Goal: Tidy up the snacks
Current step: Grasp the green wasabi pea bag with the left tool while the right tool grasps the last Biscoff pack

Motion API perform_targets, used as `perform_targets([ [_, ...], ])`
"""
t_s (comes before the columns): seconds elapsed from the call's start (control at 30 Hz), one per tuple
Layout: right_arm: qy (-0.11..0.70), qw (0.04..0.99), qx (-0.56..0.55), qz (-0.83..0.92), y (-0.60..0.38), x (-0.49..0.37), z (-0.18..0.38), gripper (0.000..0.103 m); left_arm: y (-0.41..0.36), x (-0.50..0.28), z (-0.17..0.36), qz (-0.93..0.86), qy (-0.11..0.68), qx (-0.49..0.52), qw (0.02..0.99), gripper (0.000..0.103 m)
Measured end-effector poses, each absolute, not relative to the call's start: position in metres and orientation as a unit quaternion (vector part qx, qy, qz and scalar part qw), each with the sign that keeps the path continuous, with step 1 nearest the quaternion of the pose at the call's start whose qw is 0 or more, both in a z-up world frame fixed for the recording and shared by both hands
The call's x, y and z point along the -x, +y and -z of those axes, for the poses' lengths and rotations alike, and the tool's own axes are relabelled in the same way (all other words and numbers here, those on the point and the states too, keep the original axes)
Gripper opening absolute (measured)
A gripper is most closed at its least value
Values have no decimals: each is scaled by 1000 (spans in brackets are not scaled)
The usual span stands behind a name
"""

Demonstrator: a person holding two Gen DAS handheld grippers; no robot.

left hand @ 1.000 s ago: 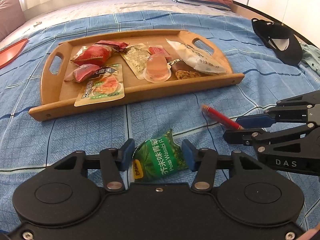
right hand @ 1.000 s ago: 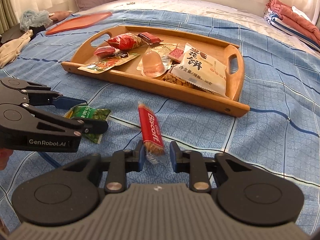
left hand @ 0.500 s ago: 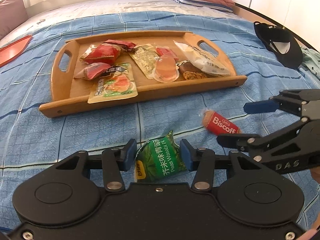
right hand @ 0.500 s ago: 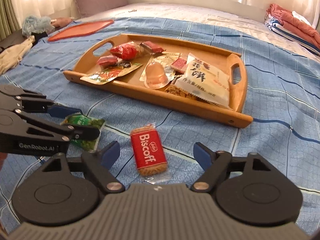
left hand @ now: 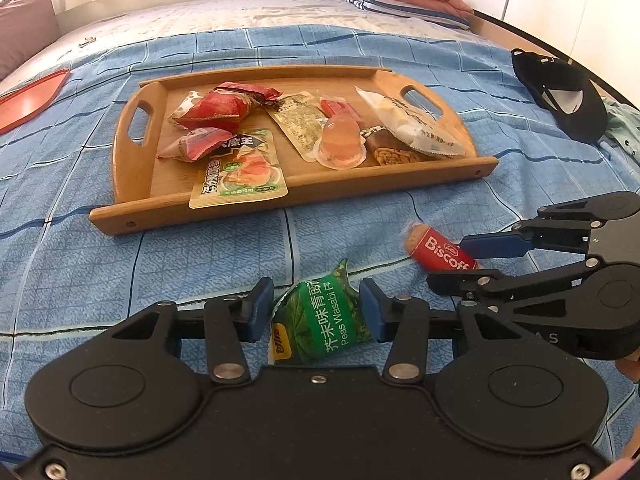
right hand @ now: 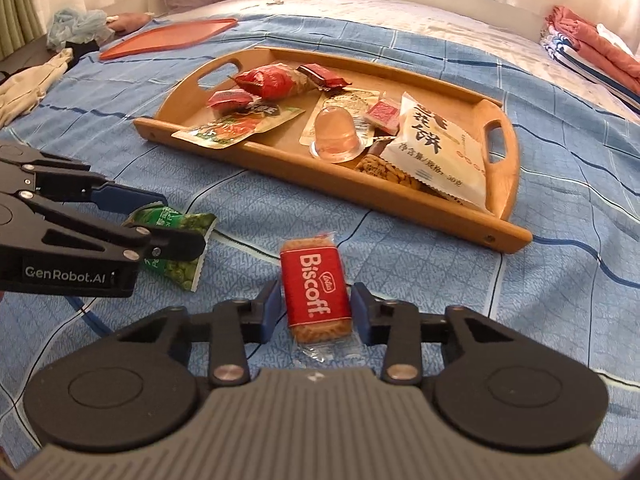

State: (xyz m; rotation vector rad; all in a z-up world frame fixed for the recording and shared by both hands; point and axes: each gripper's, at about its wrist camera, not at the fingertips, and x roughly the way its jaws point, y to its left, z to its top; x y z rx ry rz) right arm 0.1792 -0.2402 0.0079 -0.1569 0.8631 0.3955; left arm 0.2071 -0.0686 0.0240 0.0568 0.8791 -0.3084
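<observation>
Left gripper (left hand: 316, 314): jaws closed on the green pea packet (left hand: 322, 322), pads touching both sides, low over the bed (left hand: 80, 272).
Right gripper (right hand: 313, 307): jaws narrowly apart around the biscuit packet (right hand: 316, 294); contact cannot be told.
Tray (left hand: 120, 168): beyond both packets, holding other snacks.

Blue checked bed (left hand: 360, 52), wooden tray (left hand: 136, 184), cap (left hand: 568, 96)

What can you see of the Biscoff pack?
The Biscoff pack is a small biscuit in clear film with a red band and white lettering. It lies flat on the blue blanket, short of the wooden tray, between the right gripper fingers; contact is unclear. The film looks intact.
</observation>
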Motion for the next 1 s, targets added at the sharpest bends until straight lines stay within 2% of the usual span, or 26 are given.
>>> perform_targets([
  [0.13, 412, 889, 72, -188, -243, -179, -9, 47, -68, -206, -23, 141, 423, -29, 895, 47],
  [0.17, 411, 889, 72, -186, -244, -180, -9, 58, -68, -205, -23, 140, 423, -30, 895, 51],
  [0.27, 411, 890, 76, -183, -244, -182, -8, 60, -71, -201, -22, 140, 423, -32, 895, 72],
  [0.33, 415, 888, 77, -181, -242, -185, -6, 61, -75, -198, -20, 142, 423, -37, 894, 73],
  [0.53, 418, 889, 59, -176, -242, -190, -2, 61, -79, -199, -11, 131, 424, -35, 896, 66],
  [0.6, 419, 889, 57, -177, -242, -190, -2, 61, -81, -199, -10, 129, 419, -38, 898, 58],
  [0.7, 419, 888, 58, -179, -242, -189, -2, 53, -81, -199, -11, 128, 416, -40, 899, 53],
  [0.77, 419, 888, 55, -181, -241, -189, -2, 42, -80, -200, -12, 128, 416, -35, 900, 52],
  [1.0, 415, 891, 56, -177, -238, -182, -7, 41, -75, -199, -20, 124, 416, -27, 900, 45],
])
